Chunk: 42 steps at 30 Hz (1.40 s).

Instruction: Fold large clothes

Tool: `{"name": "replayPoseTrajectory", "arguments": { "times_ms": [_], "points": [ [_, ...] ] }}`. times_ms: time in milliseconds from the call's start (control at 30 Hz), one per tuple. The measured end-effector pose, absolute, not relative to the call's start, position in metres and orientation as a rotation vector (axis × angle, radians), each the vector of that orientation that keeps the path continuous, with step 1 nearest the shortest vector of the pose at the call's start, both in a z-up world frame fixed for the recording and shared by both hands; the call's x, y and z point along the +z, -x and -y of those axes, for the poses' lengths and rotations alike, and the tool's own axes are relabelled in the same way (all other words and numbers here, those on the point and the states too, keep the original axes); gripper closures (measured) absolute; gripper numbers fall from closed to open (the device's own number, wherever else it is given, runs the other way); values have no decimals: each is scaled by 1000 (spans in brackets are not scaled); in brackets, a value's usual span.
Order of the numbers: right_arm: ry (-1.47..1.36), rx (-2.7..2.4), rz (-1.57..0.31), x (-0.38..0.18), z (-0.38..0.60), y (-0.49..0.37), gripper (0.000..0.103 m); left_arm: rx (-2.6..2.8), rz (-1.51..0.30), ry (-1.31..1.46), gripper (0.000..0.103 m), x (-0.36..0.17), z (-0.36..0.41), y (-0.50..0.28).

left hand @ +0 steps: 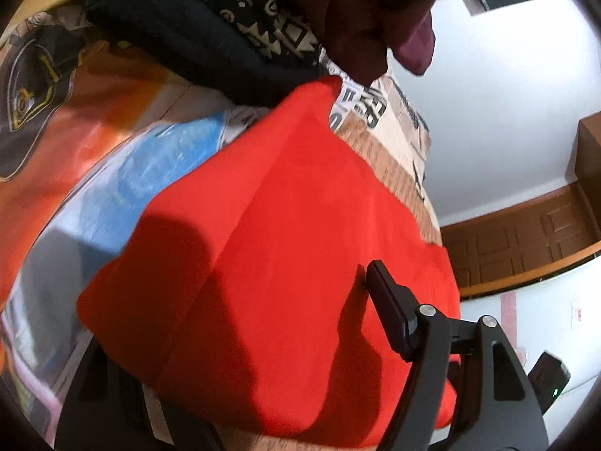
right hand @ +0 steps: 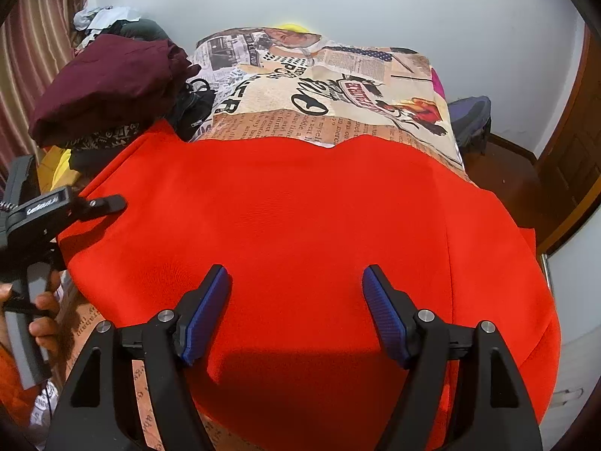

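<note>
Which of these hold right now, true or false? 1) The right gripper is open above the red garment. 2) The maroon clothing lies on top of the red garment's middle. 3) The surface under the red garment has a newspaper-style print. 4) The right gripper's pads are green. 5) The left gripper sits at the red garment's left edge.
1) True: the right gripper hangs open over the red garment, gripping nothing.
2) False: the maroon clothing is piled at the far left, off the garment's middle.
3) True: the printed cover shows newsprint text and pictures.
4) False: the pads are blue.
5) True: the left gripper reaches that edge.
</note>
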State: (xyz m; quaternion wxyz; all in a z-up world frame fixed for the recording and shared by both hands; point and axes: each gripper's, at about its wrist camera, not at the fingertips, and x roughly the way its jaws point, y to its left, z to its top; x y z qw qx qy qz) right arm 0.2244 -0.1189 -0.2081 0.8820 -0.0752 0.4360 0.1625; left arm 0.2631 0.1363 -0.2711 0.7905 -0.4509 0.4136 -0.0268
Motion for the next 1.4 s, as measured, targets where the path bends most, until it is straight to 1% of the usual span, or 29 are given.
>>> {"name": "replayPoseTrajectory", "arguments": {
  "times_ms": [33,67,133,200,233,300,333,400,500,600,733,833,967,1200,1300,1400],
  "points": [
    [157,338,-908,-208,118,-224,32,-57,-888,980,32,-272,-138,-266],
    [159,337,-909,-208,118,-225,32,-51,-881,996,35,-273,-140,-267],
    [164,337,-913,-207,117,-225,32,-34,-883,992,63,-274,-142,-273],
    [164,342,-923,-206,118,-225,32,-40,-899,973,76,-273,-141,-277],
    [162,349,-931,-205,118,-226,32,-34,-898,948,80,-268,-139,-277],
    [138,382,-956,-201,121,-228,32,-29,-884,864,85,-250,-131,-277],
    [115,403,-965,-198,124,-229,32,-35,-861,801,87,-233,-124,-276],
    [46,436,-975,-188,132,-231,32,-57,-816,756,88,-210,-120,-273],
    [-23,444,-969,-174,140,-234,32,-90,-710,679,91,-162,-112,-262],
    [-57,440,-944,-160,140,-236,32,-125,-573,617,96,-108,-105,-243],
    [-48,463,-937,-153,119,-237,32,-141,-460,602,99,-68,-104,-226],
    [-32,518,-963,-160,94,-237,32,-105,-405,589,100,-53,-109,-216],
    [-40,619,-1043,-187,49,-238,32,-47,-374,525,100,-46,-114,-209],
    [-40,706,-1195,-232,6,-244,33,-10,-454,486,100,-66,-116,-220],
    [-9,707,-1155,-225,16,-237,33,-42,-469,461,100,-66,-102,-223],
    [34,643,-1064,-203,41,-229,32,-96,-481,427,100,-61,-72,-233]
  ]
}}
